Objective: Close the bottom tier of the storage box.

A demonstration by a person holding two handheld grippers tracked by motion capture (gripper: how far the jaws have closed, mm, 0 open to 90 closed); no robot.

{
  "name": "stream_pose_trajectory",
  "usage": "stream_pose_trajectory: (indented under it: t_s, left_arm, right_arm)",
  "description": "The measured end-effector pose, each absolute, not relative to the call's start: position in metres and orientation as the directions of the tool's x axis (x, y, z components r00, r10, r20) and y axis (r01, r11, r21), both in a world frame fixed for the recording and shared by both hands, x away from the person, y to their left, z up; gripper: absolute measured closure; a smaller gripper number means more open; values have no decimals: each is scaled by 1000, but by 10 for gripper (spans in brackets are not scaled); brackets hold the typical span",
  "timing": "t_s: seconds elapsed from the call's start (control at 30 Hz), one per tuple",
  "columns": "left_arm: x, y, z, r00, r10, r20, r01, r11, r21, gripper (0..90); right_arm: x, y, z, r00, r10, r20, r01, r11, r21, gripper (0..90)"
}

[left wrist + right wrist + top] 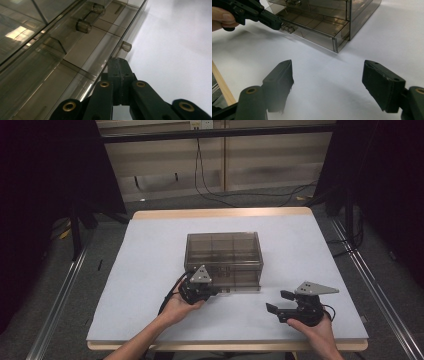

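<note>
In the high view, the smoky transparent plastic drawer cabinet point(223, 260) sits at the centre of the white table point(150, 270). Your left gripper point(216, 291), just below the cabinet's lower left corner, has its jaws closed at the front of the bottom drawer point(240, 286), which stands slightly pulled out. Your right gripper point(279, 302) rests in the lower right with its jaws parted, holding nothing.

In the left gripper view point(119, 65), the closed jaws in the lower centre appear to pinch the drawer's front edge point(110, 56) beside a small clear knob point(126, 46); the contact itself is hidden. Pull straight along the drawer's run, level, so it does not jam.

In the right gripper view point(328, 75), the drawer point(319, 33) shows at the upper centre. If the cabinet starts to slide, steady its side with the free gripper.
</note>
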State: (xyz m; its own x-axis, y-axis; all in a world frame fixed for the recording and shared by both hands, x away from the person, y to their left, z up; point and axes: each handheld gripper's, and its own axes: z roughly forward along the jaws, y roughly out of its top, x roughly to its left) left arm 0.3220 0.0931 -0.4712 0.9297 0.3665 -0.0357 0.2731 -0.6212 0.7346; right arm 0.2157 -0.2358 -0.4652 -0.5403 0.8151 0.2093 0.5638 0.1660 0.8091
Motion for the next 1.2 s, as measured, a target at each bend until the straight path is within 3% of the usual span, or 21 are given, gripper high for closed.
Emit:
stream_pose_trajectory:
  t_s: [1.2]
  left_arm:
    - [330,90,-472,918,394,-38,299,-628,718,900]
  right_arm:
    - [216,-237,-466,-532,819,214,569,159,807,251]
